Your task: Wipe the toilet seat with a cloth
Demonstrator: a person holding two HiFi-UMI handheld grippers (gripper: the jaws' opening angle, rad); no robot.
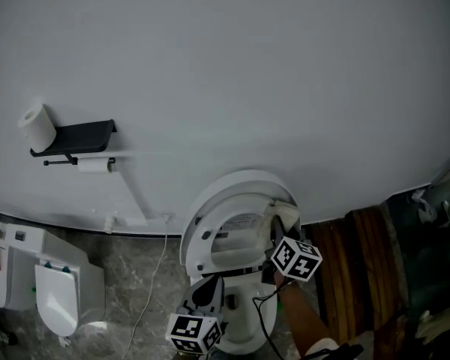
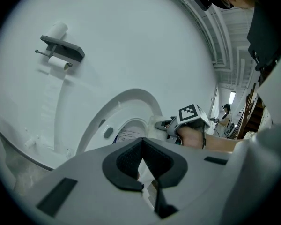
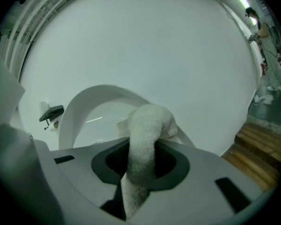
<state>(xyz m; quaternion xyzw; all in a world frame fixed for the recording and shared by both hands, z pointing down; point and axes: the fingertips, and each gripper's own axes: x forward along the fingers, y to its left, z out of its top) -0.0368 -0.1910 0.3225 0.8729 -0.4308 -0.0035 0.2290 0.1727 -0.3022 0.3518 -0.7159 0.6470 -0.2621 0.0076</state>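
A white terry cloth [image 3: 147, 125], bunched into a thick, nubby fold, sits clamped in the right gripper [image 3: 141, 172] at the upper right edge of the raised toilet seat [image 1: 202, 235]. The left gripper [image 2: 143, 168] hangs lower, jaws closed on nothing.

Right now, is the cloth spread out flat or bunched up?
Bunched up: in the right gripper view the cloth is a thick wad pinched in the right tongs, none of it laid flat.
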